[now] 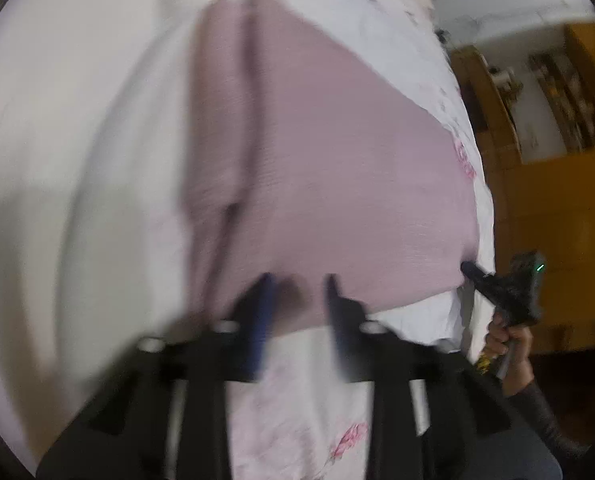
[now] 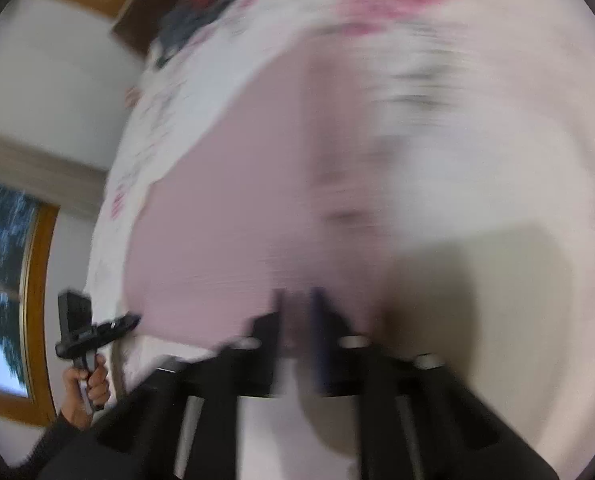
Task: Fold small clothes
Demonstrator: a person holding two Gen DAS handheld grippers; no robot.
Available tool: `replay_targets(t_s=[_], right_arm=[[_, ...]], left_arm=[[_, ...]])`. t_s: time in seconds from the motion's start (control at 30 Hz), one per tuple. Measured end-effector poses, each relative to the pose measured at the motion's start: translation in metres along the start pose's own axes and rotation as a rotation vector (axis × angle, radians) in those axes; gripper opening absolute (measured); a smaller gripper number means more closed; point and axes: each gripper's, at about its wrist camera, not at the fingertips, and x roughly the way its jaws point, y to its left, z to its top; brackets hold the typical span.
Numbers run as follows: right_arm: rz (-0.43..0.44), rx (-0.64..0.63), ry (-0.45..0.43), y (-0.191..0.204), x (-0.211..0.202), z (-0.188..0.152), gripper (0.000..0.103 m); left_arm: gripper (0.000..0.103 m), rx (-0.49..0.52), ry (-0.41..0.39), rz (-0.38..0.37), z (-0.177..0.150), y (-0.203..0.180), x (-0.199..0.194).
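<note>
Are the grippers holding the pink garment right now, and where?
Apparently both at the pink garment's near edge: left gripper, right gripper at its corner. Blur hides whether either actually grips.

Black tongs [image 1: 299, 292] with blue-padded fingers; the person wears dark sleeves [image 1: 545, 420].

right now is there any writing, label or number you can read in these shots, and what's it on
None can be read.
The pink garment shows no print or tag.
The floral bedsheet carries only pink flower patterns, no words.
The shelf items in the left wrist view are too small and blurred to read.
The yellow and black marking on the other gripper's handle is too blurred to tell.
</note>
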Motion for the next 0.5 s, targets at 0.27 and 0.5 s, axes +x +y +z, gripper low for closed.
replay_targets(t_s=[0.27, 0.5], right_arm=[[-0.239, -0.441, -0.118, 0.122, -0.042, -0.058, 0.059], [-0.459, -1.131, -0.176, 0.262, 0.079, -0.190, 0.065]], left_arm=[[0.073, -0.149, -0.133, -0.126, -0.021, 0.028, -0.066], [0.076, -0.198, -0.117, -0.200, -0.024, 0.020, -0.060]])
